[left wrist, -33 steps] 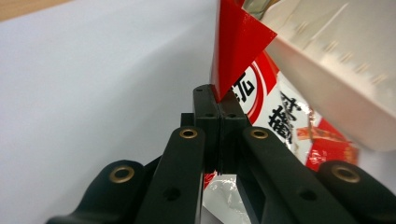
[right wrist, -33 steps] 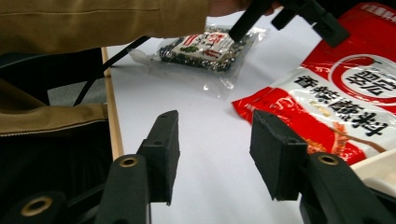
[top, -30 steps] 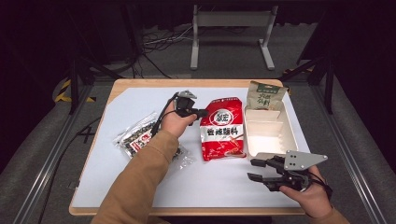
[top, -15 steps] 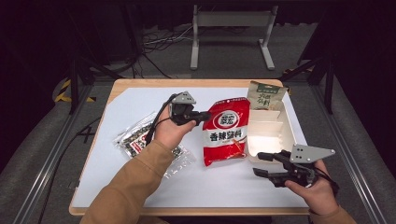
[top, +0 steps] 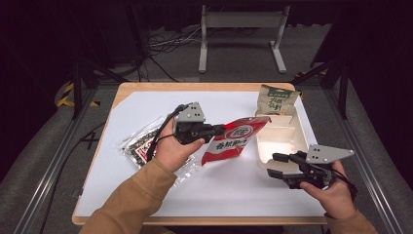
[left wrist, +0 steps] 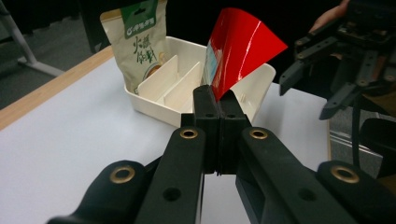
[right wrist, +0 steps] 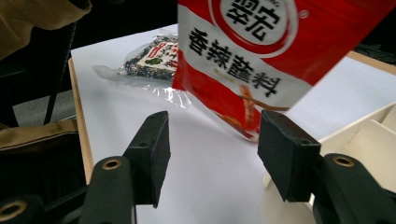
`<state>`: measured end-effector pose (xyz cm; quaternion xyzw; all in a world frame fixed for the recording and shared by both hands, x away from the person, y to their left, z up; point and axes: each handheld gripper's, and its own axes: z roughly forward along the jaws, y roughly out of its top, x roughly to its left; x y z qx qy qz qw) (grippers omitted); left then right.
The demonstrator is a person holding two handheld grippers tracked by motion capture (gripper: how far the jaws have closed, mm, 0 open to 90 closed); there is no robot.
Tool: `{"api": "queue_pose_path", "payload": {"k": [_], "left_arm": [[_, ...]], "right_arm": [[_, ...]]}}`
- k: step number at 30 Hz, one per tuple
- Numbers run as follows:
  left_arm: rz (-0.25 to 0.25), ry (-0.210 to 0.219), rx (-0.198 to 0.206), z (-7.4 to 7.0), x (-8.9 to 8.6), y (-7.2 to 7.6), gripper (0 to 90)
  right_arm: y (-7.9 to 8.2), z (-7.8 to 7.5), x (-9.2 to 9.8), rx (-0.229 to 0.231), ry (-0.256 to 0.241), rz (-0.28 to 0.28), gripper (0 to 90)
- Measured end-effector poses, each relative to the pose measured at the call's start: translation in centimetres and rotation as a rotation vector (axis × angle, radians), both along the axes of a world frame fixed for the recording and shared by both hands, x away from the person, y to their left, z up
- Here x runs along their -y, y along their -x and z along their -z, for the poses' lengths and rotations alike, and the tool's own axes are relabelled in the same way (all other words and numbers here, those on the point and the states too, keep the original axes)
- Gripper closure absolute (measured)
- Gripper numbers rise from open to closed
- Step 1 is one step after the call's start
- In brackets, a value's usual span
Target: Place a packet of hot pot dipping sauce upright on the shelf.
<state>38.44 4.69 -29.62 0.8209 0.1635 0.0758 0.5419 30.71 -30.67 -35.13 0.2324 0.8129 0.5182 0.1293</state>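
Observation:
My left gripper [top: 220, 129] is shut on the top edge of a red and white seasoning packet [top: 234, 139], which hangs tilted above the table just left of the white divided tray [top: 282, 141]. In the left gripper view the jaws [left wrist: 218, 109] pinch the red packet [left wrist: 238, 46]. My right gripper [top: 273, 165] stands open near the tray's front left corner, pointing left. Its open jaws [right wrist: 212, 140] face the packet [right wrist: 252, 60] from close by without touching it.
A green and beige pouch [top: 275, 100] stands upright in the tray's far end. A clear bag of dark snacks [top: 146, 144] lies on the white mat [top: 122, 185] under my left forearm. The wooden table edge [top: 195, 221] runs along the front.
The left gripper has lifted the red packet off the table and swung it right toward the tray. The right gripper shifted slightly up and left.

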Motion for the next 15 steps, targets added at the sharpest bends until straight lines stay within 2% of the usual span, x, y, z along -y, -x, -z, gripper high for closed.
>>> {"api": "queue_pose_path", "payload": {"k": [7, 9, 15], "left_arm": [[0.040, 0.033, 0.012, -1.0, -1.2, 1.1, 89.4], [0.061, 0.056, 0.010, -1.2, -1.4, 1.7, 89.5], [0.113, 0.065, 0.021, -1.6, -1.6, 3.2, 89.5]], "right_arm": [[-0.8, -0.4, -0.4, 0.003, 0.013, -0.002, 42.8], [-1.1, -0.5, -0.8, 0.003, 0.016, -0.004, 40.7], [-2.4, 0.0, -1.8, 0.003, 0.030, 0.006, 31.4]]}}
